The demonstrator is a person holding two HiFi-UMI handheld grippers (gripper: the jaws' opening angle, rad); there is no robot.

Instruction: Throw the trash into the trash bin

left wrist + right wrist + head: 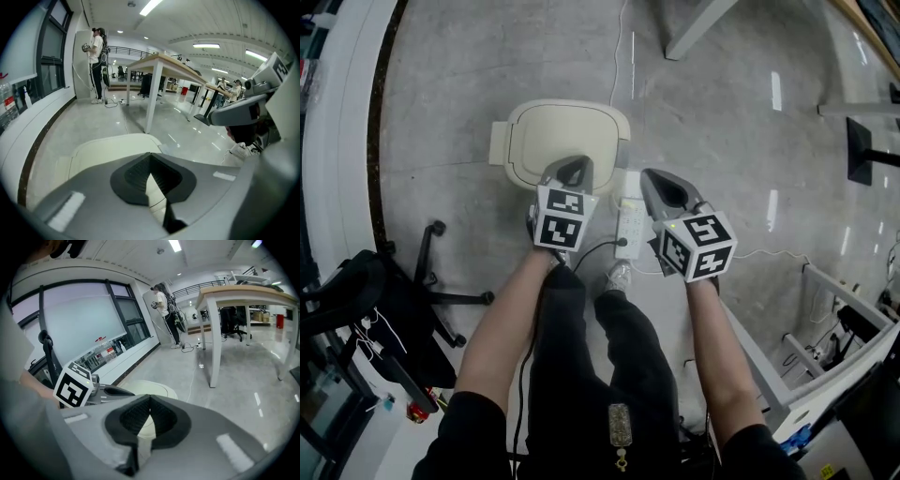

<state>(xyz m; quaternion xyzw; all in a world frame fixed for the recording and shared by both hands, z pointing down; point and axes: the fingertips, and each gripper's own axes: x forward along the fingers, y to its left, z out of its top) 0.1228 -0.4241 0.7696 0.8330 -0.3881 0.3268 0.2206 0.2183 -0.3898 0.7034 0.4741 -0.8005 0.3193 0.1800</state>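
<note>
A cream trash bin with its lid down stands on the grey floor in front of the person's feet. My left gripper hovers over the bin's near edge, its jaws shut with nothing between them. The bin lid fills the floor just beyond the left gripper's tips. My right gripper hangs to the right of the bin, over the floor, also shut and empty. In the right gripper view the bin lies ahead beyond the jaw tips, with the left gripper beside it. No trash shows.
A white power strip with its cable lies on the floor right of the bin. A black chair base stands at the left, a white table frame at the right. A long table and a distant person are beyond.
</note>
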